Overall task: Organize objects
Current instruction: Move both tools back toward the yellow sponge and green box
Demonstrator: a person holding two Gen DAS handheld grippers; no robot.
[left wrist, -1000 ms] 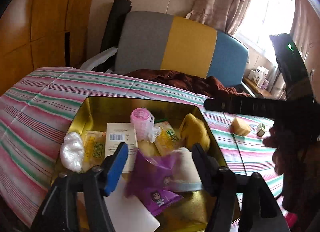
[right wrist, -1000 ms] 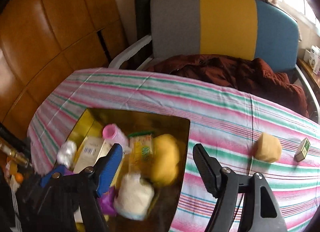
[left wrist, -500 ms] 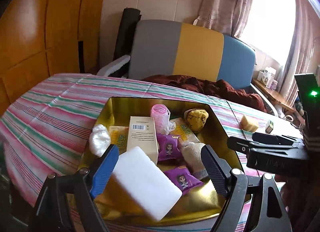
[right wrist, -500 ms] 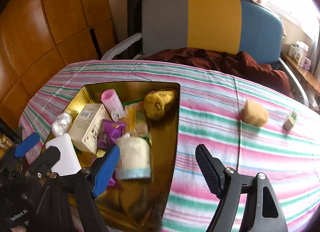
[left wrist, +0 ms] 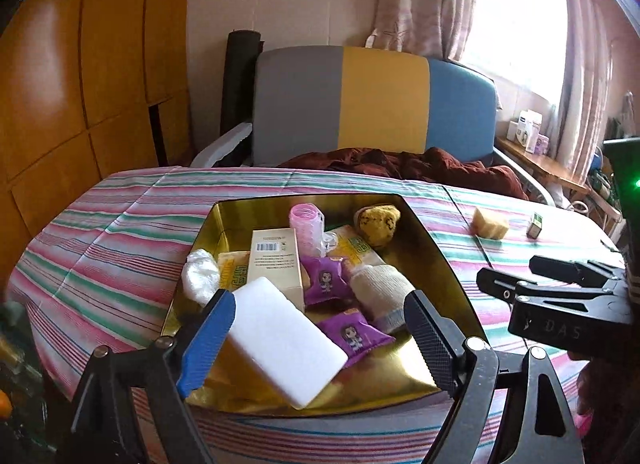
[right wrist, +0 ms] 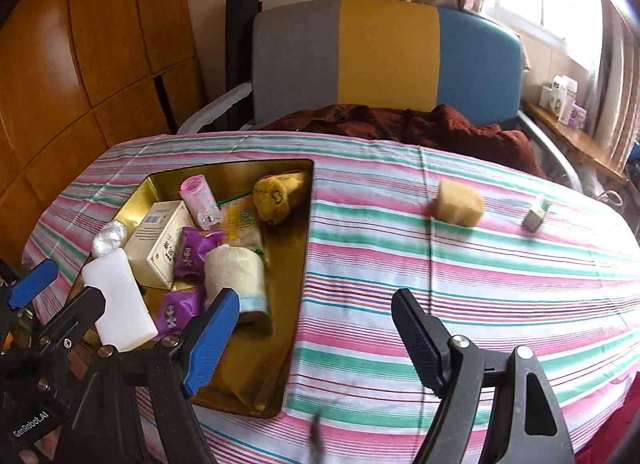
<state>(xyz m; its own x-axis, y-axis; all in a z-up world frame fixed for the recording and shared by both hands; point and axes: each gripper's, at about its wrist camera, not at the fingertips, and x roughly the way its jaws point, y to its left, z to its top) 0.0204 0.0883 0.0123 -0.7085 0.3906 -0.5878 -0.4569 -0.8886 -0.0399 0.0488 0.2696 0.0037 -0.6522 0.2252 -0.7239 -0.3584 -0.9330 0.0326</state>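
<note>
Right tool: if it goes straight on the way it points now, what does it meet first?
Most likely bare striped tablecloth, just right of the gold tray. The right tool is open and empty. The tan sponge lies farther on and to the right; depth is unclear.

Each gripper is a black plastic frame with silver screws at the finger joints. The left gripper (left wrist: 320,338) and the right gripper (right wrist: 316,338) each carry one blue ribbed pad and one black one. White lettering marks the frames.
</note>
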